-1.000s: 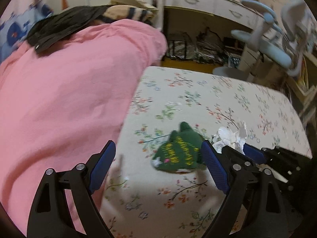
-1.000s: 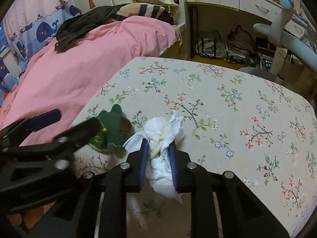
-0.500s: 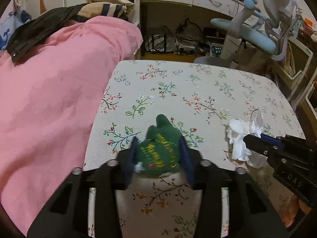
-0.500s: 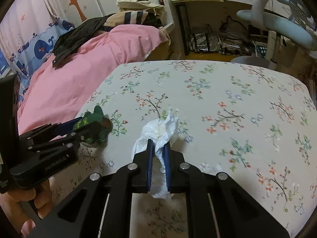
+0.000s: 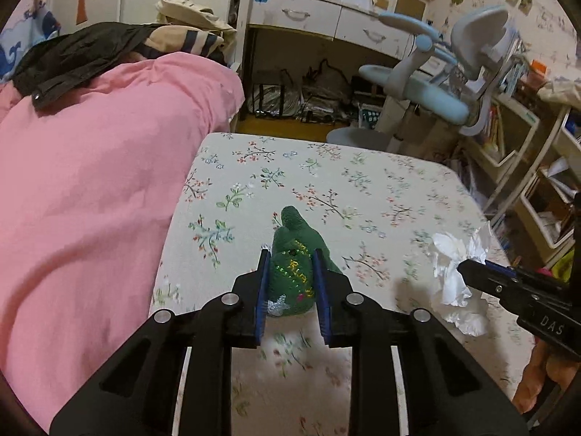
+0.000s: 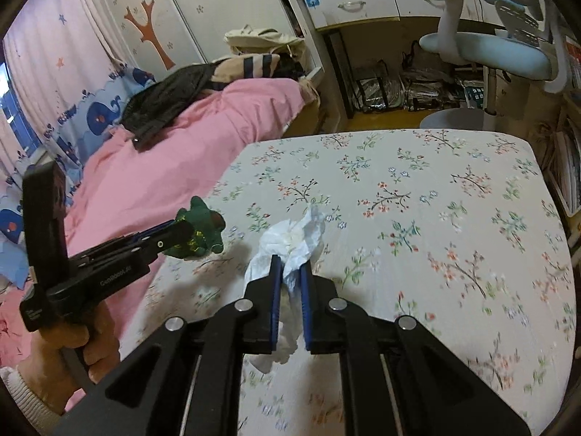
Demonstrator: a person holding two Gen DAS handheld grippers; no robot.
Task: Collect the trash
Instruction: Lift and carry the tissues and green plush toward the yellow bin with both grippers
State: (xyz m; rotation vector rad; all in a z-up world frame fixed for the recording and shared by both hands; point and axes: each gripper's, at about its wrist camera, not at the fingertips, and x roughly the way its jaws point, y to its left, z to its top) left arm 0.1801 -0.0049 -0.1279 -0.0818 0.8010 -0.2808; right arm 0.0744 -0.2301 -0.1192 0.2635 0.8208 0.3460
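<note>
My left gripper (image 5: pixel 290 256) is shut on a small green knitted pouch (image 5: pixel 296 265) with yellow stitching and holds it above the floral mattress (image 5: pixel 363 189). The pouch also shows in the right wrist view (image 6: pixel 198 230), clamped in the left gripper (image 6: pixel 178 232). My right gripper (image 6: pixel 290 265) is shut on a crumpled white tissue (image 6: pixel 294 239), lifted off the mattress (image 6: pixel 435 200). The tissue also shows in the left wrist view (image 5: pixel 455 269), held by the right gripper (image 5: pixel 468 267).
A pink duvet (image 5: pixel 90 181) lies to the left, with a black jacket (image 5: pixel 69 58) on it. Beyond the mattress stand a white desk (image 5: pixel 326 18) and a light blue chair (image 5: pixel 435 94). Shelves (image 5: pixel 537 189) stand at the right.
My left gripper closed on the green pouch and lifted it. My right gripper raised the tissue off the mattress. Both grippers have risen and pulled back.
</note>
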